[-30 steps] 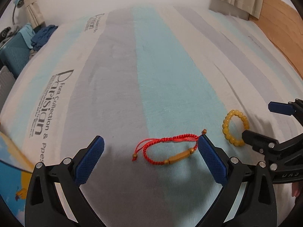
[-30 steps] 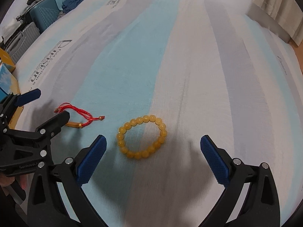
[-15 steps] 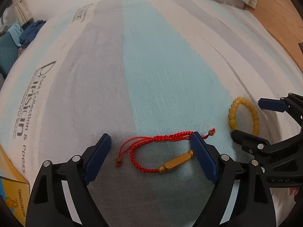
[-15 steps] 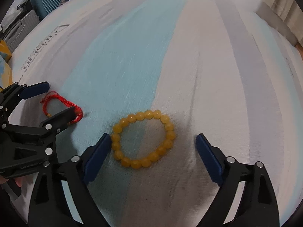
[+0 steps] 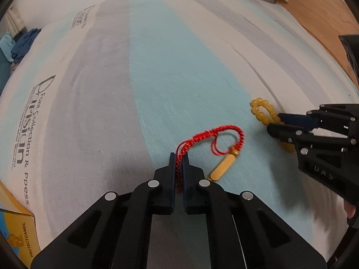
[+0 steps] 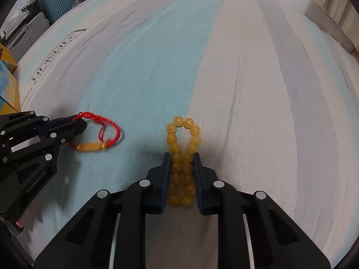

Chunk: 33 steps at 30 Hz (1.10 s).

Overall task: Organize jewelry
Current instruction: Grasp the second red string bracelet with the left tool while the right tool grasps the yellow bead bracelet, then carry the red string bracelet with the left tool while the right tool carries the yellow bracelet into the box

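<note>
A red braided cord bracelet (image 5: 215, 131) with a gold tube bead lies on the striped bed sheet (image 5: 157, 78). My left gripper (image 5: 178, 157) is shut on one end of its cord; the loop and the tube bead lie free to the right. In the right wrist view the red bracelet (image 6: 113, 128) trails from the left gripper (image 6: 78, 121). A yellow bead bracelet (image 6: 178, 121) is squeezed into a narrow loop between the pads of my right gripper (image 6: 181, 157), whose jaws are closing on it. The left wrist view shows the right gripper (image 5: 277, 123) on those beads (image 5: 260, 109).
A yellow and blue box (image 5: 15, 231) sits at the sheet's near left edge. Suitcases and clothes (image 6: 56, 4) stand beyond the bed's far left. Wooden floor (image 5: 325, 22) and a curtain lie past the right side. A hand (image 6: 20, 224) holds the left gripper.
Both grippers went from wide open to closed. The left one sank and pinched the red cord, bunching it. The right one pressed the round bead bracelet into a narrow loop.
</note>
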Each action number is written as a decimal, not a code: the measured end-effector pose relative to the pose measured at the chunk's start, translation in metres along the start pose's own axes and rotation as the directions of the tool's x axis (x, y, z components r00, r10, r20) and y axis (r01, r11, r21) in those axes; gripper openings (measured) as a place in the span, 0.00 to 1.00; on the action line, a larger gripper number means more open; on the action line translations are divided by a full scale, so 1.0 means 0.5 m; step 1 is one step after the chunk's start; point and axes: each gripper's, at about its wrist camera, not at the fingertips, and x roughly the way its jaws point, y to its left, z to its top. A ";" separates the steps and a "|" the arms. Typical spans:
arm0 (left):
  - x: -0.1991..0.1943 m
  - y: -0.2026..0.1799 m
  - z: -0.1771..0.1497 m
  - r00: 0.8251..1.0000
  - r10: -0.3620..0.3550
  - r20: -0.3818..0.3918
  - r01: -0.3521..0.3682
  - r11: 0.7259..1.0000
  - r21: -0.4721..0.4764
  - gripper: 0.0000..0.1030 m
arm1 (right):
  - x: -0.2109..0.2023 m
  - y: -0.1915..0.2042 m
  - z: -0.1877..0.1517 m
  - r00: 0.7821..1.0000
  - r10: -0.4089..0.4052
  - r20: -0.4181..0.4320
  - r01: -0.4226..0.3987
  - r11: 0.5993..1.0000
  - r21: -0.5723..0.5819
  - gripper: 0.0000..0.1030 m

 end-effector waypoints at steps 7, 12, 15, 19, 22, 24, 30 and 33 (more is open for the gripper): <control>-0.035 -0.009 -0.002 1.000 -0.002 0.009 0.002 1.000 0.002 0.03 | -0.040 -0.006 -0.011 1.000 -0.004 0.022 0.004 1.000 0.017 0.09; -0.063 -0.019 -0.003 1.000 0.008 0.020 -0.008 1.000 0.013 0.03 | -0.067 -0.007 -0.020 0.999 0.004 0.037 -0.005 1.000 0.026 0.09; -0.081 -0.020 -0.008 1.000 0.014 0.027 -0.014 1.000 0.014 0.03 | -0.080 -0.008 -0.026 0.999 0.010 0.045 -0.011 0.999 0.031 0.09; -0.100 -0.015 -0.008 0.999 0.022 0.034 -0.022 1.000 0.017 0.03 | -0.097 -0.010 -0.030 0.998 0.023 0.052 -0.026 0.998 0.053 0.09; -0.125 -0.018 -0.017 0.999 0.026 0.041 -0.027 0.999 0.021 0.03 | -0.117 -0.008 -0.031 0.997 0.028 0.066 -0.032 0.998 0.060 0.09; -0.140 -0.019 -0.019 0.998 0.035 0.045 -0.036 0.999 0.021 0.03 | -0.133 -0.008 -0.034 0.997 0.029 0.075 -0.033 0.997 0.062 0.09; -0.188 -0.026 -0.033 0.996 0.047 0.071 -0.048 0.999 0.018 0.03 | -0.173 0.007 -0.042 0.993 0.024 0.113 -0.032 0.997 0.068 0.09; -0.208 -0.026 -0.036 0.996 0.051 0.076 -0.053 0.998 0.016 0.03 | -0.191 0.017 -0.045 0.992 0.021 0.126 -0.030 0.997 0.071 0.09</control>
